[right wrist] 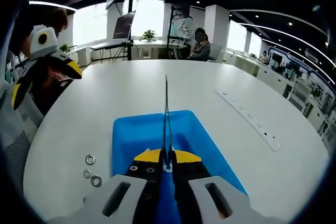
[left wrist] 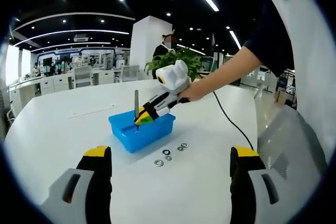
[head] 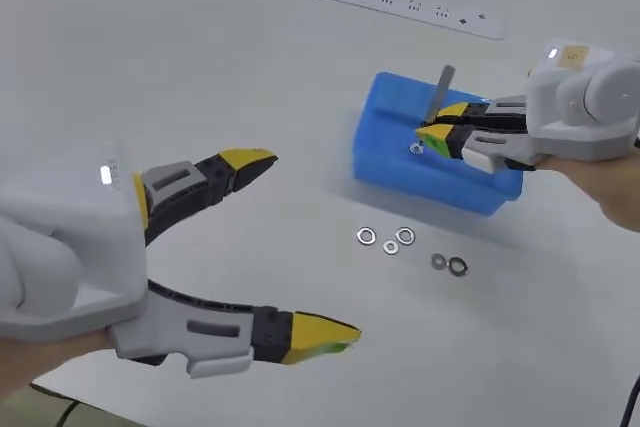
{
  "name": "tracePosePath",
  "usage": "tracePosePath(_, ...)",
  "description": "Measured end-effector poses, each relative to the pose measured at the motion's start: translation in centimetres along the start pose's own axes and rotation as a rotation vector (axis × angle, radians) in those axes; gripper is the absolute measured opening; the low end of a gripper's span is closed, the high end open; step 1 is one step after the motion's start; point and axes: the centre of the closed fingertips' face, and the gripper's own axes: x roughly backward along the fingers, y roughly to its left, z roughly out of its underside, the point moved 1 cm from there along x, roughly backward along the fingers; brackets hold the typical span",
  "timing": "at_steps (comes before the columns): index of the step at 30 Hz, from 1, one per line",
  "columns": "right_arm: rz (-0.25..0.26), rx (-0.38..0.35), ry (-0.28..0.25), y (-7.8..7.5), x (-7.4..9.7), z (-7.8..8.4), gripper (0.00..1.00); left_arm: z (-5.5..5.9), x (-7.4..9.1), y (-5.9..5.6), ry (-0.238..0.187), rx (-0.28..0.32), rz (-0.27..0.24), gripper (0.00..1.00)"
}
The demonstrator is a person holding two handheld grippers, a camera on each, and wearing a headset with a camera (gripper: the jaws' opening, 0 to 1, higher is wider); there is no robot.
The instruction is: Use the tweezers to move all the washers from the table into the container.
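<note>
Currently the tweezers (head: 441, 87) are clamped upright between the right gripper's (head: 432, 137) jaws over the blue container (head: 400, 175). Five washers (head: 404, 236) are seen on the counter (head: 200, 67) just beside its near wall. The left gripper's (head: 305, 245) jaws are held wide apart

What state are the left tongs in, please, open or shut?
Open: the left tongs show yellow tips set wide apart, holding nothing.
</note>
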Motion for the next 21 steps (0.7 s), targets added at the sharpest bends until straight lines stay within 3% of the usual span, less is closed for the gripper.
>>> tracePosePath(5, -0.021, 0.007, 0.002, 0.4, 0.2, -0.3, 0.08, -1.3, -0.3, 2.1, -0.014, -0.033, -0.022, 0.99)
tracePosePath(8, -0.026, 0.010, -0.009, 0.7, 0.5, -0.9, 0.08, -3.1, -1.4, 4.3, -0.058, -0.075, -0.050, 0.96)
tracePosePath(10, -0.028, 0.018, -0.016, 0.8, 0.6, -1.4, 0.08, -5.0, -2.9, 5.4, -0.128, -0.073, -0.041, 0.96)
tracePosePath(15, -0.040, 0.040, -0.018, 1.1, 1.2, -2.3, 0.08, -6.8, -7.3, 7.4, -0.125, -0.129, -0.012, 0.94)
tracePosePath(16, -0.040, 0.048, -0.015, 1.1, 1.4, -2.5, 0.08, -7.1, -8.2, 7.7, -0.116, -0.130, 0.002, 0.93)
tracePosePath(19, -0.042, 0.056, -0.018, 1.1, 1.6, -2.7, 0.08, -8.4, -10.0, 7.5, -0.155, -0.119, 0.066, 0.84)
tracePosePath(21, -0.045, 0.069, -0.017, 1.1, 1.6, -2.8, 0.08, -9.0, -11.3, 6.6, -0.151, -0.107, 0.172, 0.82)
